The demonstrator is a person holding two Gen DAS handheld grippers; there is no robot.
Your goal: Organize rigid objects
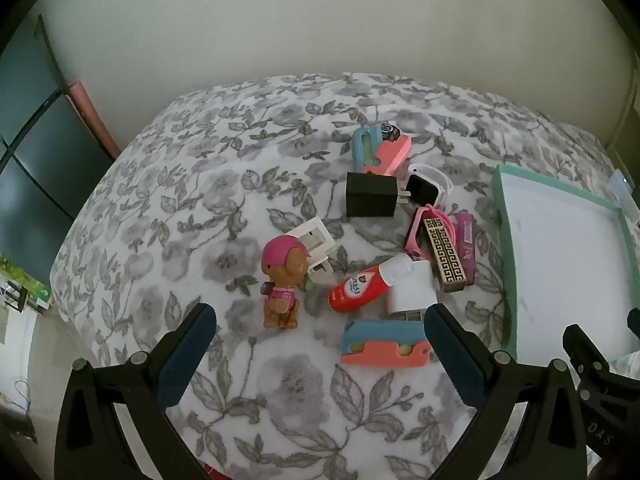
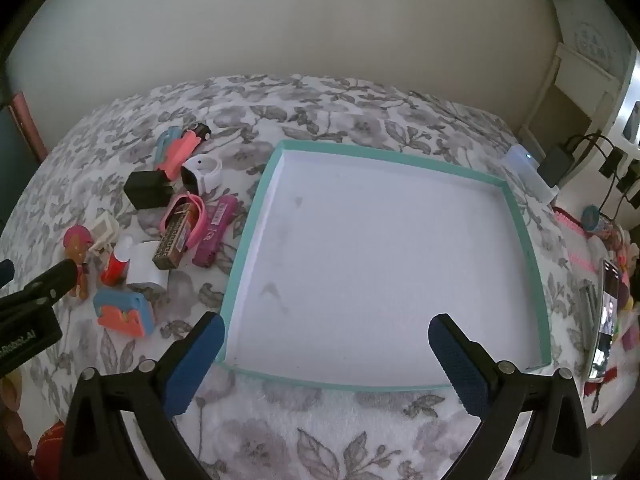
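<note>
The left gripper (image 1: 322, 344), spread wide and holding nothing, is nearest the blue-and-pink toy (image 1: 384, 344), which lies sideways just past its right finger.

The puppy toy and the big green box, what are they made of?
The puppy toy looks like hard moulded plastic: its pink cap and brown head are smooth and catch the light. The box looks like cardboard, with thin, straight teal walls and a matt white floor with faint smudges. I can't be certain of either.
</note>
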